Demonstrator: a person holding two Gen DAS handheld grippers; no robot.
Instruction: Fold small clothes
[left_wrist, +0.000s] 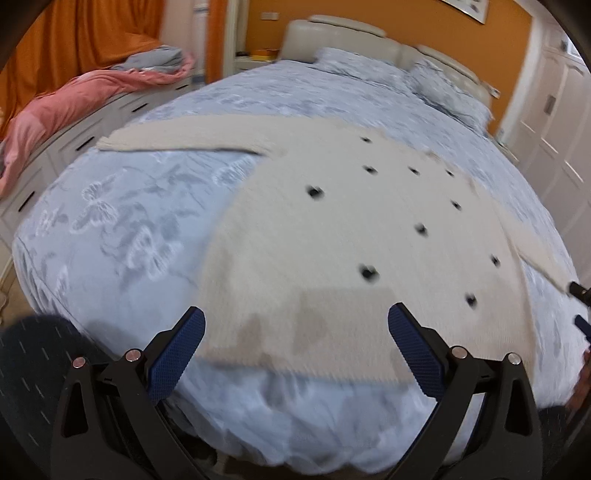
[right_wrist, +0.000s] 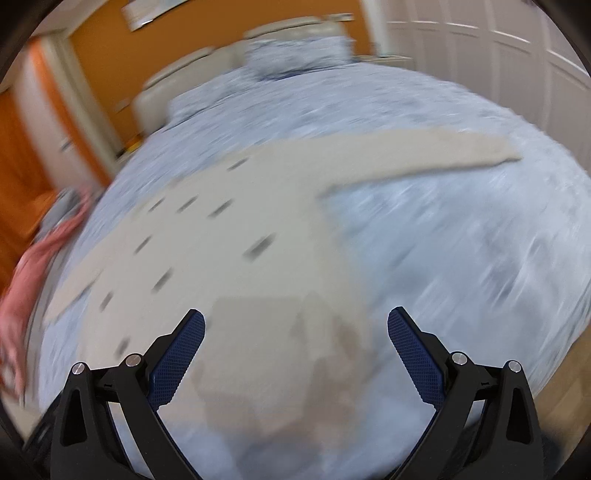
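Observation:
A cream knitted sweater with small dark dots lies flat on the bed, both sleeves spread out; it also shows in the right wrist view, which is blurred. Its left sleeve stretches to the left, its right sleeve to the right. My left gripper is open and empty above the sweater's near hem. My right gripper is open and empty above the hem's right side. A bit of the right gripper shows at the left view's right edge, by the right sleeve's cuff.
The bed has a pale blue floral cover and pillows at a cream headboard. Pink and grey clothes lie on a white drawer unit to the left. White wardrobe doors stand to the right.

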